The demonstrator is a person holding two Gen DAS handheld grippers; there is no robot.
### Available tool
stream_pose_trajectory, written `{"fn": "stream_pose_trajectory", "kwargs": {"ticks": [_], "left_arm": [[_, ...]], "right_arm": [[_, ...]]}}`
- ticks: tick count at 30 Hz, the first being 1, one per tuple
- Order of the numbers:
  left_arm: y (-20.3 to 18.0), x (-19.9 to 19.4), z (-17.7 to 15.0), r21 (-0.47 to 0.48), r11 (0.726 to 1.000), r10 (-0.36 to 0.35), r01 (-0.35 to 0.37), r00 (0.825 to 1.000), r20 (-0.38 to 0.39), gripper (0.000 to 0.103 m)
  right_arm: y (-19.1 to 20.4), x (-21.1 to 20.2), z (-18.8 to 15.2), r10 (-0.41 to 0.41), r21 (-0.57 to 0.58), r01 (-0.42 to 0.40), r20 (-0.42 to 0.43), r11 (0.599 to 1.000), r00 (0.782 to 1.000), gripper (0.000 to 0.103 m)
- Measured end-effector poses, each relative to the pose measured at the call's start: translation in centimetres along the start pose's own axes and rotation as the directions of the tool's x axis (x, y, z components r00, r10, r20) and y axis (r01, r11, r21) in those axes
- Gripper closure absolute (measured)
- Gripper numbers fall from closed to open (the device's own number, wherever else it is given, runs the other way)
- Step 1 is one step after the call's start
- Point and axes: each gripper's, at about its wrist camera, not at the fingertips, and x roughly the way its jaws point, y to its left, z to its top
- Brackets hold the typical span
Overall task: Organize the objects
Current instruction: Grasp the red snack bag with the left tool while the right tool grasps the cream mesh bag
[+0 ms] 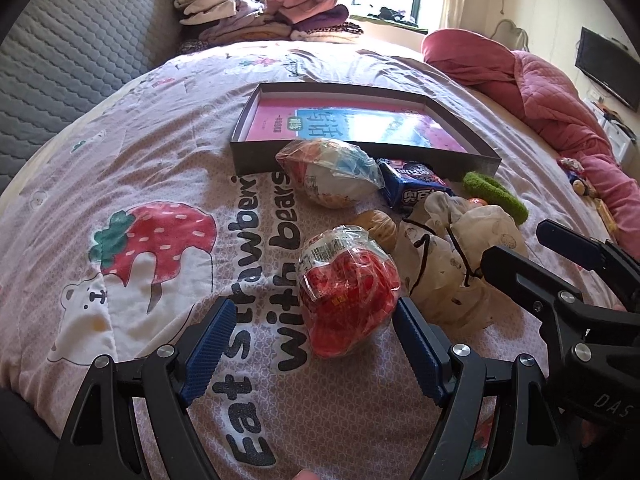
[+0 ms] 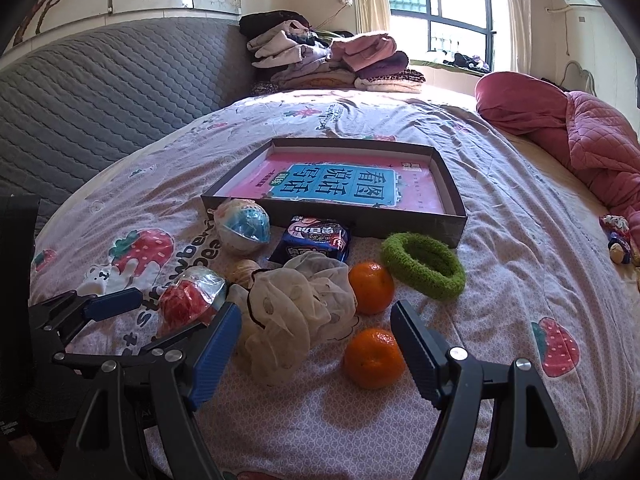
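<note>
A shallow dark box (image 2: 404,223) with a pink and blue book in it lies mid-bed. In front of it are a white-blue wrapped ball (image 2: 242,226), a blue snack pack (image 2: 316,240), a walnut (image 2: 244,270), a white drawstring pouch (image 2: 296,312), a green fuzzy ring (image 2: 422,266) and two oranges (image 2: 371,288) (image 2: 374,358). My left gripper (image 1: 314,320) is open around a red wrapped ball (image 1: 348,292), which sits near its right finger. My right gripper (image 2: 316,340) is open, with the nearer orange just inside its right finger and the pouch by its left.
The bed has a strawberry-print cover (image 1: 160,184). Folded clothes (image 2: 328,60) are stacked at the far end, and a pink quilt (image 2: 580,132) is bunched along the right edge. A grey padded headboard (image 2: 100,96) runs along the left. Small toys (image 2: 618,240) lie at far right.
</note>
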Motion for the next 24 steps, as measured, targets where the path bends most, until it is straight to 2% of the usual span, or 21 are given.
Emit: {"fn": "stream_pose_trajectory", "kwargs": {"ticks": [6, 11, 13, 15, 19, 20, 22, 24], "left_arm": [[0.6, 1.0, 0.4, 0.000, 0.999, 0.046, -0.046, 0.999, -0.002, 0.021], [1.5, 1.9, 0.8, -0.013, 0.998, 0.059, -0.059, 0.998, -0.008, 0.021], [1.6, 2.0, 1.0, -0.009, 0.998, 0.065, -0.065, 0.998, 0.002, 0.021], [1.9, 2.1, 1.1, -0.003, 0.998, 0.070, -0.070, 0.997, 0.011, 0.021], [2.8, 2.5, 1.7, -0.023, 0.999, 0.037, -0.037, 0.999, 0.007, 0.021], [2.9, 2.7, 1.8, -0.027, 0.999, 0.035, -0.035, 0.999, 0.002, 0.021], [3.3, 3.2, 2.2, -0.036, 0.999, 0.030, -0.031, 0.999, -0.015, 0.021], [3.6, 3.7, 2.4, -0.050, 0.999, 0.017, -0.019, 0.999, -0.033, 0.021]], "right_arm": [[0.3, 1.2, 0.6, -0.001, -0.011, 0.000, -0.070, 1.000, 0.998, 0.027], [0.8, 2.1, 0.5, 0.000, -0.033, -0.004, -0.110, 0.999, 0.994, 0.029], [0.9, 2.2, 0.4, -0.006, -0.040, 0.002, -0.109, 0.999, 0.994, 0.039], [1.1, 2.5, 0.4, -0.010, -0.052, 0.004, -0.116, 0.999, 0.993, 0.041], [1.4, 2.7, 0.6, -0.018, -0.076, 0.010, -0.102, 0.997, 0.995, 0.059], [1.5, 2.8, 0.6, -0.012, -0.085, 0.003, -0.104, 0.996, 0.994, 0.061], [1.7, 3.0, 0.7, -0.014, -0.092, 0.004, -0.107, 0.996, 0.994, 0.071], [1.9, 3.1, 0.6, -0.008, -0.100, -0.003, -0.105, 0.995, 0.994, 0.075]]}}
